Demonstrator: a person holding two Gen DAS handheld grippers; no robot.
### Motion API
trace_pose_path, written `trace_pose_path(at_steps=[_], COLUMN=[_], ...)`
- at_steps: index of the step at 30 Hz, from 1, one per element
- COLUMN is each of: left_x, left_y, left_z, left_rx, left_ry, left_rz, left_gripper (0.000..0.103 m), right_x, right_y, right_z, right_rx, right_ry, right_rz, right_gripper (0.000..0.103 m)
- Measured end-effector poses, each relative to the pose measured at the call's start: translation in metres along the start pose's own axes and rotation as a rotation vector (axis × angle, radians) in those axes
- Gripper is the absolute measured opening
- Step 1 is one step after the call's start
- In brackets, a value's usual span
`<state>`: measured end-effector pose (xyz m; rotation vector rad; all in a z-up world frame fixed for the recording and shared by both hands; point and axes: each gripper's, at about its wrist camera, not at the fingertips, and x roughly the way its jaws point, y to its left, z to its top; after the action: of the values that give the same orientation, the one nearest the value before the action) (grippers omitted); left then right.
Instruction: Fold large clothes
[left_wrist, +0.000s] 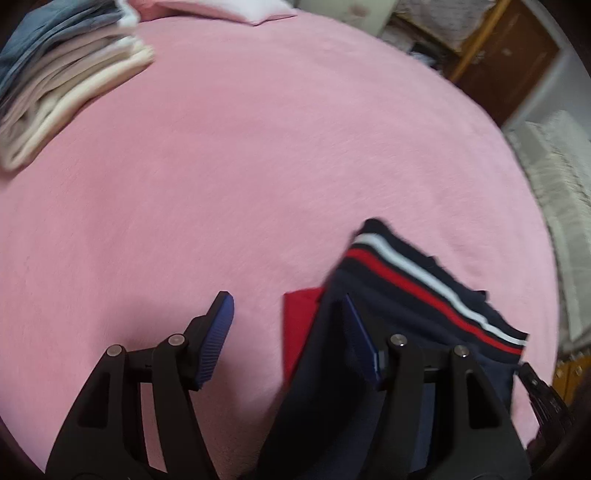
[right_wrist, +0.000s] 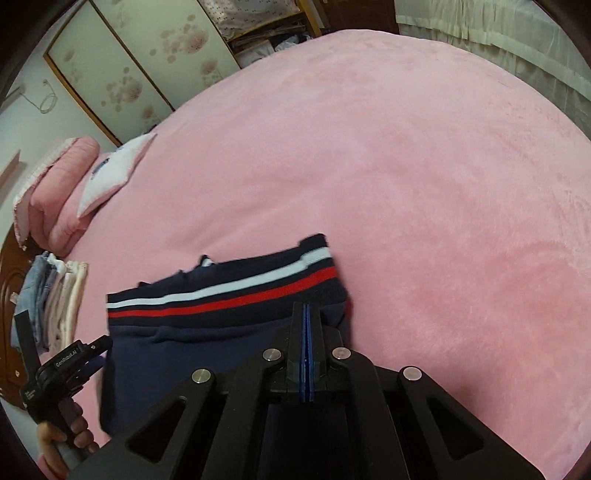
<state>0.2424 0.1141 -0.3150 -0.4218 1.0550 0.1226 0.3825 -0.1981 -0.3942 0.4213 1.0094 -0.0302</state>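
Observation:
A folded navy garment (left_wrist: 417, 280) with a red and a white stripe lies on the pink bed cover (left_wrist: 258, 147); a red part (left_wrist: 299, 321) shows at its left edge. My left gripper (left_wrist: 290, 332) is open. Navy cloth runs up between its jaws beside the right pad (left_wrist: 360, 347), and the left pad (left_wrist: 218, 332) stands clear of it over bare cover. In the right wrist view the same garment (right_wrist: 221, 291) lies in front of my right gripper (right_wrist: 307, 314). Its blue pads are together, tips over the navy cloth, with no cloth visible between them.
A stack of folded clothes (left_wrist: 62, 85) sits at the bed's far left corner, also the stack (right_wrist: 59, 299) beside the garment. A white pillow (right_wrist: 114, 173) and pink quilt (right_wrist: 62, 192) lie at the head. A hand (right_wrist: 55, 439) holds the left tool. Wooden furniture (left_wrist: 506, 59) stands beyond the bed.

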Motion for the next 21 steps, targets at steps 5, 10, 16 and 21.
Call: trace_pose_path(at_steps=[5,10,16,21], left_x=[0.020,0.039,0.036,0.022], left_y=[-0.012,-0.032,-0.054,-0.038], left_z=[0.017,0.030,0.026,0.029], left_rx=[0.085,0.156,0.198,0.107], left_ry=[0.008,-0.020,0.017,0.028], left_rz=[-0.028,-0.048,-0.037,-0.034], left_gripper=[0.058,0.031,0.009,0.005], right_x=[0.005,0.012,0.027,0.022], right_y=[-0.006,-0.004,0.002,0.006], right_z=[0.004,0.005,0.004,0.003], right_rx=[0.006,-0.014,-0.012,-0.039], right_ry=[0.039,0.054,0.075,0.078], right_rz=[-0.002,-0.019,-0.012,-0.019], right_gripper=[0.019,0.019,0.024,0.030])
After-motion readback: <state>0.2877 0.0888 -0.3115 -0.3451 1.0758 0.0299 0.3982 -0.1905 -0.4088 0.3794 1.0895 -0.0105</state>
